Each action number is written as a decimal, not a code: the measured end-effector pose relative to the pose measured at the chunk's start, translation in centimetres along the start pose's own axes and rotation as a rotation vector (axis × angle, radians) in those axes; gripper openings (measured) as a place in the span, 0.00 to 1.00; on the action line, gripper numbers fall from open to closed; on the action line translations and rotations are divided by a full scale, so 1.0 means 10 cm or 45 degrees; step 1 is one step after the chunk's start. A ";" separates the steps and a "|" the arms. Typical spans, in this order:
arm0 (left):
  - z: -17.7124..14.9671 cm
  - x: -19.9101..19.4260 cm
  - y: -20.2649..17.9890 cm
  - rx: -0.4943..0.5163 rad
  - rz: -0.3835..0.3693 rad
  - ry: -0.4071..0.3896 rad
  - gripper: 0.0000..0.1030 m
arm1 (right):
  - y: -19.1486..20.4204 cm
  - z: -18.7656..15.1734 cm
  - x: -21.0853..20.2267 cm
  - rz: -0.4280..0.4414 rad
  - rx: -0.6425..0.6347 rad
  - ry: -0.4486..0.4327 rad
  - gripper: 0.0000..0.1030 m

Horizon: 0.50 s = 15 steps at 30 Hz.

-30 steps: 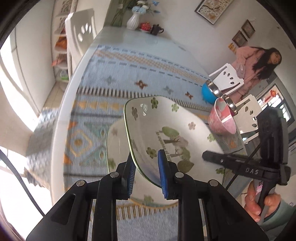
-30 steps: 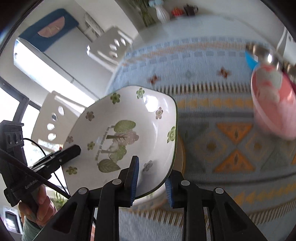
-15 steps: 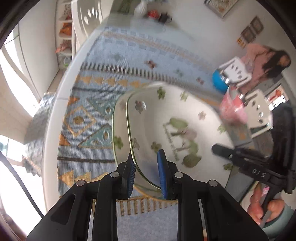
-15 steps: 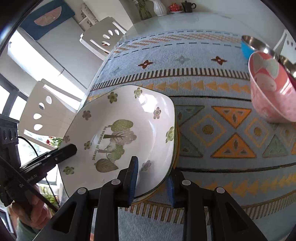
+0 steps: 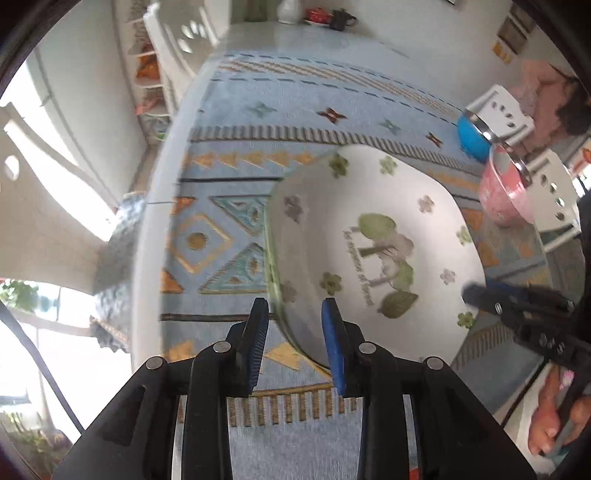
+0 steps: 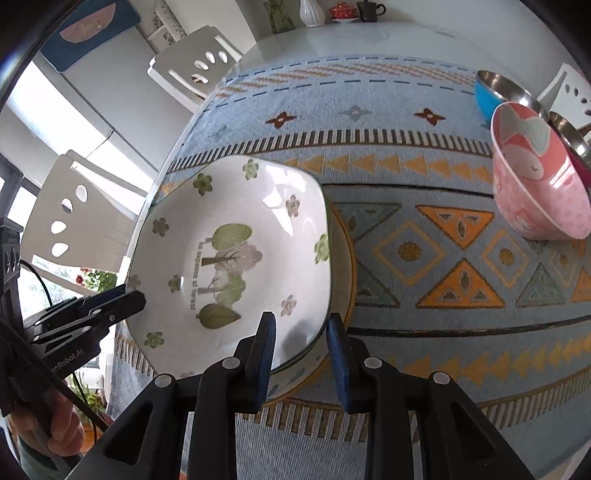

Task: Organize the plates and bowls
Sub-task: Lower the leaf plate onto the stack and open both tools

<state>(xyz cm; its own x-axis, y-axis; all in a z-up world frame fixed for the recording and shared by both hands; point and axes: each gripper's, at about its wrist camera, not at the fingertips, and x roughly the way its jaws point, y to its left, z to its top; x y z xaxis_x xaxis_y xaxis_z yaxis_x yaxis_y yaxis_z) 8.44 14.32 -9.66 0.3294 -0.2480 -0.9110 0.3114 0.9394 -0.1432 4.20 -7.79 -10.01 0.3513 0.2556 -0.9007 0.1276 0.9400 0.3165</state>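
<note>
A white square plate with green flowers and a tree picture (image 5: pixel 369 236) (image 6: pixel 229 251) rests on top of another plate (image 6: pixel 345 266) on the patterned tablecloth. My left gripper (image 5: pixel 295 332) is open, its fingers either side of the plate's left rim without pressing it. My right gripper (image 6: pixel 301 347) is open too, straddling the plate's right rim. Each gripper shows in the other's view, my right gripper at the right of the left wrist view (image 5: pixel 517 306), my left gripper at the left of the right wrist view (image 6: pixel 85 314).
A pink bowl (image 6: pixel 535 173) stands to the right, with a blue steel-lined bowl (image 6: pixel 495 92) behind it. A vase, teapot and cup (image 6: pixel 332 11) stand at the table's far end. White chairs (image 6: pixel 192 62) surround the table. The table edge is close on the left.
The plate has come down from tilted in the air onto the lower plate. Both grippers have opened and let go of its rim.
</note>
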 end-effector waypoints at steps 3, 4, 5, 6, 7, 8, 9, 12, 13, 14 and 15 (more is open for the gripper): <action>0.00 -0.12 0.14 -0.068 0.025 -0.047 0.28 | -0.01 -0.06 -0.04 0.043 0.004 0.027 0.27; 0.00 -0.14 0.18 -0.087 0.002 -0.047 0.28 | -0.02 -0.09 -0.09 0.049 0.005 0.017 0.27; 0.02 -0.14 0.21 -0.106 -0.013 -0.041 0.28 | -0.03 -0.12 -0.13 0.050 0.006 0.008 0.27; 0.02 -0.15 0.23 -0.117 -0.019 -0.037 0.28 | -0.06 -0.14 -0.18 0.054 0.013 0.000 0.27; 0.02 -0.19 0.22 -0.122 -0.023 -0.042 0.28 | -0.09 -0.16 -0.22 0.062 0.024 -0.005 0.27; 0.02 -0.20 0.22 -0.121 -0.027 -0.051 0.28 | -0.12 -0.17 -0.26 0.072 0.035 -0.007 0.27; 0.02 -0.27 0.17 -0.114 -0.029 -0.070 0.28 | -0.15 -0.19 -0.31 0.083 0.047 -0.013 0.27; 0.04 -0.48 -0.06 -0.044 -0.083 -0.143 0.27 | -0.20 -0.21 -0.50 0.089 0.072 -0.049 0.27; 0.06 -0.56 -0.15 -0.015 -0.088 -0.170 0.27 | -0.20 -0.21 -0.56 0.095 0.077 -0.064 0.27; 0.08 -0.65 -0.26 0.022 -0.096 -0.194 0.27 | -0.21 -0.22 -0.62 0.101 0.081 -0.080 0.27; 0.12 -0.74 -0.38 0.058 -0.105 -0.216 0.28 | -0.22 -0.23 -0.70 0.103 0.087 -0.099 0.27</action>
<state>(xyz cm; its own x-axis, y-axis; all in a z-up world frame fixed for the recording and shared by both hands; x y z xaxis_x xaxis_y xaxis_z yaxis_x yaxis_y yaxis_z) 5.88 12.33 -1.95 0.4452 -0.3639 -0.8181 0.3824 0.9035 -0.1937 -0.70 -11.11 -5.12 0.4333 0.3090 -0.8466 0.1582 0.8987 0.4090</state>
